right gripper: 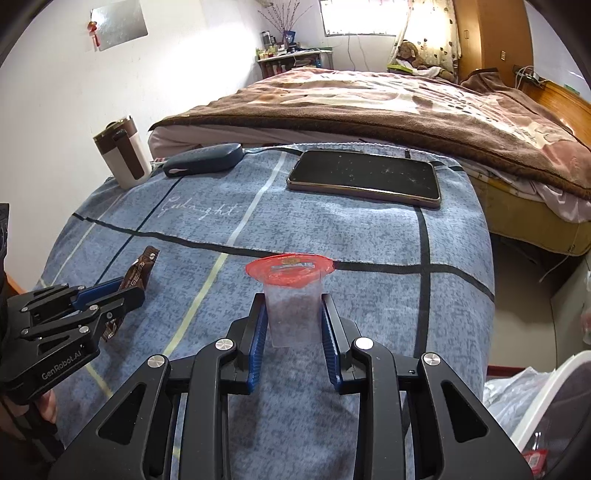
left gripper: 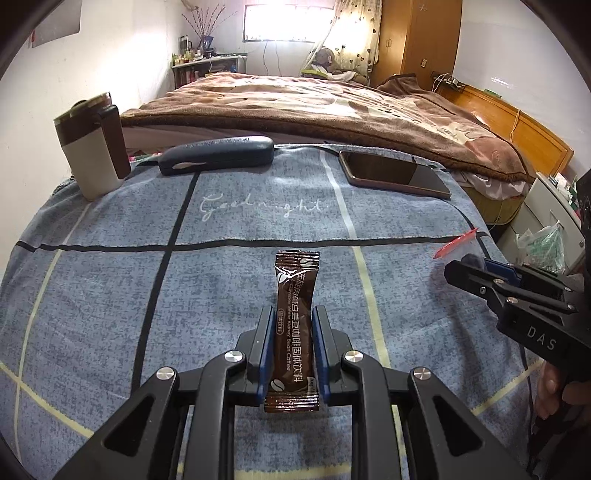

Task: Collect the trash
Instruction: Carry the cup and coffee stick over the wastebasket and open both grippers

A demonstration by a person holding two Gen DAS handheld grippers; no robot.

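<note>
a home bedroom was shown: a bed (left gripper: 332, 107) covered by a brown blanket (right gripper: 388, 110), a wooden wardrobe (left gripper: 417, 37), and a curtained window (left gripper: 280, 20).

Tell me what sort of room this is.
A bedroom, most likely: a bed under a brown blanket, a wooden wardrobe by the curtained window, and a cluttered dresser.

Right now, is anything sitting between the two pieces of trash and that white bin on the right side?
Nothing visible blocks them. The left gripper is shut on the coffee sachet and the right gripper has the clear cup with the red lid between its pads. The white bin sits past the blue cloth's right edge; phone lies farther back.
</note>
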